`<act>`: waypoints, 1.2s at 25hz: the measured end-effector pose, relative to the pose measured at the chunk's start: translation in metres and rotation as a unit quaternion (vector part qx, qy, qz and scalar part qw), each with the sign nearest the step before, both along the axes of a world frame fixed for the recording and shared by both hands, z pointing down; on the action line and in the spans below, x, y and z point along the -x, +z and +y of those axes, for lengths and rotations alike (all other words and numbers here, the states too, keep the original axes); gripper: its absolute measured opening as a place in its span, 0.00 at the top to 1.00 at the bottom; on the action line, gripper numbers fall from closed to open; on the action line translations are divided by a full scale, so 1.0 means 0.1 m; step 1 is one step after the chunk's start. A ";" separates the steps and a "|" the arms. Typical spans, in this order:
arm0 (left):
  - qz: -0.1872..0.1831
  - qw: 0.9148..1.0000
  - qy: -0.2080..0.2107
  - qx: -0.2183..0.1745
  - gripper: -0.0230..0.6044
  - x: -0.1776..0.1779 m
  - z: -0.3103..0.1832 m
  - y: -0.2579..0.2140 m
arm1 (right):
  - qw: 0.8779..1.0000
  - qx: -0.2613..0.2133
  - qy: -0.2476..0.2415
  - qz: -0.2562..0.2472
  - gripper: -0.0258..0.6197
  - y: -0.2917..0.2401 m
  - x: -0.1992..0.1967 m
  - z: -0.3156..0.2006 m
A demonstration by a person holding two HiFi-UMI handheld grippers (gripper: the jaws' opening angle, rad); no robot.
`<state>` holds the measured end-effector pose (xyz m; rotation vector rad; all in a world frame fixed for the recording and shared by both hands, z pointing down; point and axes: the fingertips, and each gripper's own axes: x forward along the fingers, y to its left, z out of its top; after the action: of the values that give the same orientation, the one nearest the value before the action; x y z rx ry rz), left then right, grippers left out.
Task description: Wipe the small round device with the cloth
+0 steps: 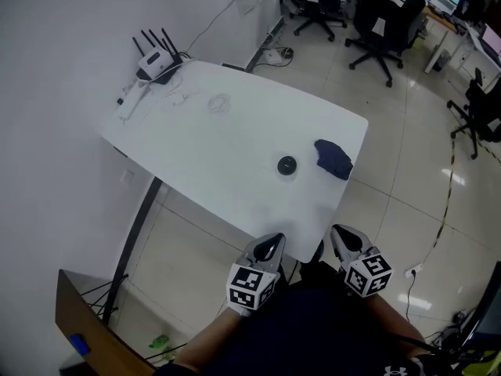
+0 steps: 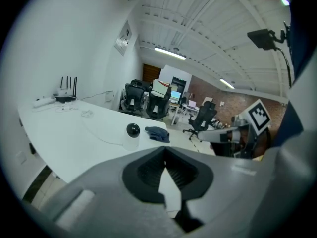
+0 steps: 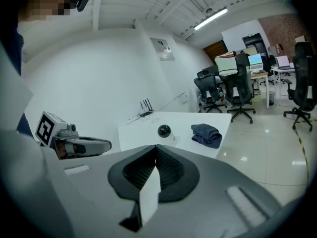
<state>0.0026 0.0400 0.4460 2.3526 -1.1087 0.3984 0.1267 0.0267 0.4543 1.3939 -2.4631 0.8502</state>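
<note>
The small round device (image 1: 287,165), black-domed on a white base, stands on the white table (image 1: 196,147) towards its near right. A folded dark blue cloth (image 1: 333,159) lies just right of it, by the table's right edge. My left gripper (image 1: 273,241) and right gripper (image 1: 340,233) hover side by side at the table's near corner, short of both objects, each shut and holding nothing. In the left gripper view the device (image 2: 132,130) and cloth (image 2: 157,133) lie beyond the shut jaws. In the right gripper view the device (image 3: 164,131) and cloth (image 3: 206,134) sit ahead.
A router with antennas (image 1: 156,61) and loose cables (image 1: 219,102) occupy the table's far left corner by the wall. Office chairs (image 1: 383,22) stand on the tiled floor beyond. A wooden board (image 1: 86,327) leans at the bottom left.
</note>
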 end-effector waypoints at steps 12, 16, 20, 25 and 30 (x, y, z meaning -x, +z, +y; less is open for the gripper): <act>-0.030 0.998 -0.051 0.014 0.96 -0.36 -0.52 0.04 | 0.998 0.010 -0.062 -0.020 0.94 0.11 -0.29 -0.81; -0.039 0.997 -0.063 0.020 0.96 -0.30 -0.63 0.13 | 0.997 0.007 -0.077 0.024 0.94 0.28 -0.35 -1.08; -0.048 0.997 -0.060 0.024 0.96 -0.15 -0.83 0.33 | 0.992 -0.016 -0.072 0.099 0.94 0.46 -0.40 -1.44; -0.072 0.997 -0.031 0.007 0.89 -0.02 -1.19 0.59 | 0.969 -0.038 -0.108 0.218 0.76 0.72 -0.36 -1.80; -0.125 0.992 0.008 0.007 0.64 0.07 -1.50 0.95 | 0.925 -0.013 -0.180 0.334 0.54 1.12 -0.24 -2.05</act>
<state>-0.0046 -0.1102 0.5405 2.3474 -1.1928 0.7206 0.1512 -0.1784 0.5667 0.9632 -2.0778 0.2029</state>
